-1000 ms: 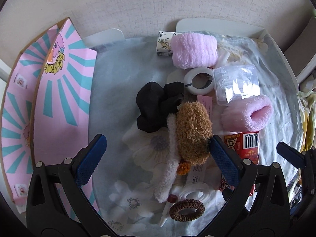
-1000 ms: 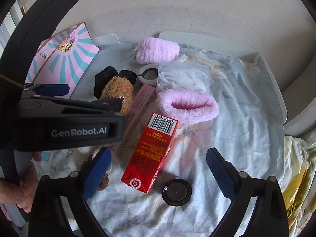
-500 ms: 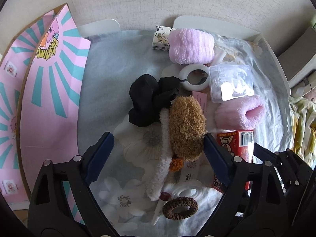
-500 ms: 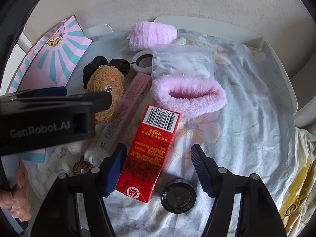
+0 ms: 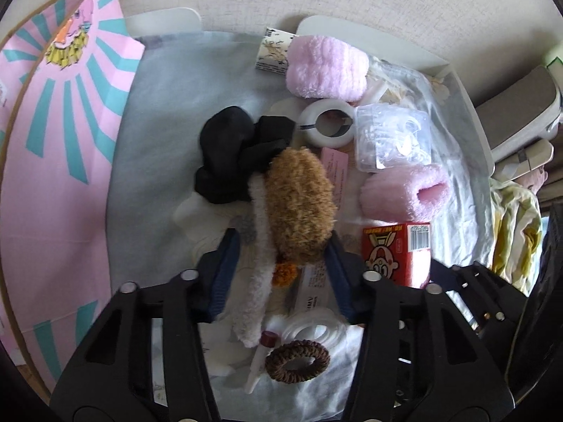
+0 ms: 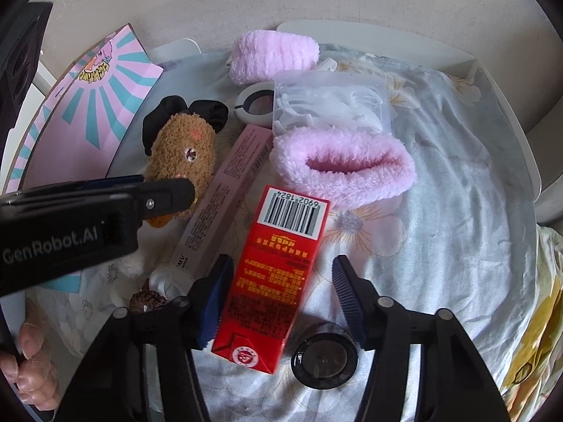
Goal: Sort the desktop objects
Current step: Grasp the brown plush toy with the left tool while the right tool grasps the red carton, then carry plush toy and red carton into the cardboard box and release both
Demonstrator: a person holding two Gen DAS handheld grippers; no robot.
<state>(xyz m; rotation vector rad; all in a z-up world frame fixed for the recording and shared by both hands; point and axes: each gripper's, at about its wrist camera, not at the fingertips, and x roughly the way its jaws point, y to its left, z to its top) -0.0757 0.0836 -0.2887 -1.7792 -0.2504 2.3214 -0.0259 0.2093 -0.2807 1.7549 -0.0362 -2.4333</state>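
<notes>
In the left wrist view a brown plush hair band [image 5: 299,204] with a white fuzzy strip [image 5: 260,274] lies on the flowered cloth [image 5: 165,112]. My left gripper [image 5: 281,237] straddles its near end, jaws closing. The right pad touches the plush, and a gap shows at the left pad. In the right wrist view a red carton [image 6: 281,270] lies between the closing jaws of my right gripper [image 6: 281,260]. Its left edge is against the left pad, and cloth shows before the right pad. The left gripper's body [image 6: 105,211] crosses that view.
Around lie a black scrunchie [image 5: 232,161], two pink fuzzy bands [image 5: 327,70] [image 5: 404,193], a white ring [image 5: 327,126], a clear box [image 5: 394,137], a long pink box [image 6: 228,204], a brown hair tie [image 5: 297,365] and a black round lid [image 6: 323,355]. A pink-and-teal paper bag [image 5: 59,140] stands left.
Both grippers' jaws have narrowed a lot. The left ones came in around the brown plush band; the right gripper sank a little and closed in on the red carton.
</notes>
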